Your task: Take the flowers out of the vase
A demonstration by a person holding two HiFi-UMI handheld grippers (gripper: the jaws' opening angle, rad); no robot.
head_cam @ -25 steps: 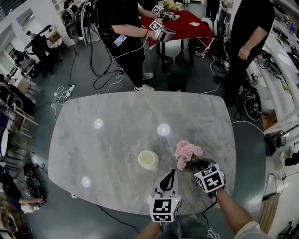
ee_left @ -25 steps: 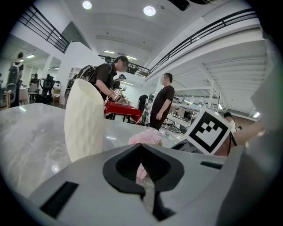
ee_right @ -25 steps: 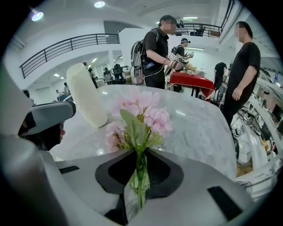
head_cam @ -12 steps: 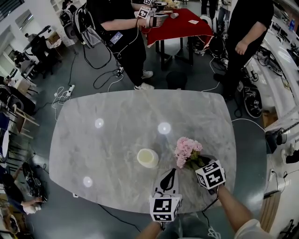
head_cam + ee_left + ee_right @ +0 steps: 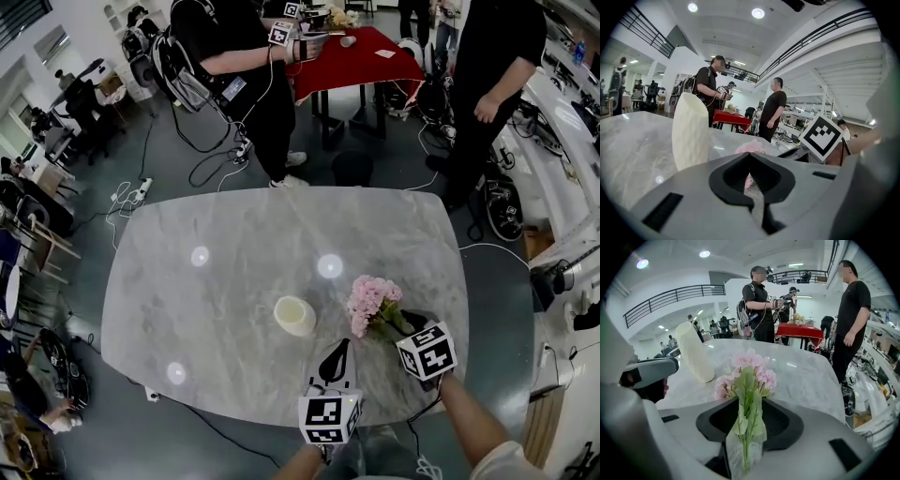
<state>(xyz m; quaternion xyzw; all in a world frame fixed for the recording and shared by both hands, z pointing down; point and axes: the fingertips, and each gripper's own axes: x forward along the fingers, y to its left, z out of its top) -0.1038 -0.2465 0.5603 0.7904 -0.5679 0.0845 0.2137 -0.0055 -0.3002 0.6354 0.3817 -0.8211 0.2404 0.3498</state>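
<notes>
Just been opening right gripper (image 5: 401,328) jaws around flowers (image 5: 373,300) (lying on worktop (image 5: 234,253)); holding left gripper (image 5: 339,349) jaws together, empty.

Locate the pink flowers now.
In the head view the flowers are near right on the table, beside the cream vase, stems between the right tool's jaws, which have just been opening.
</notes>
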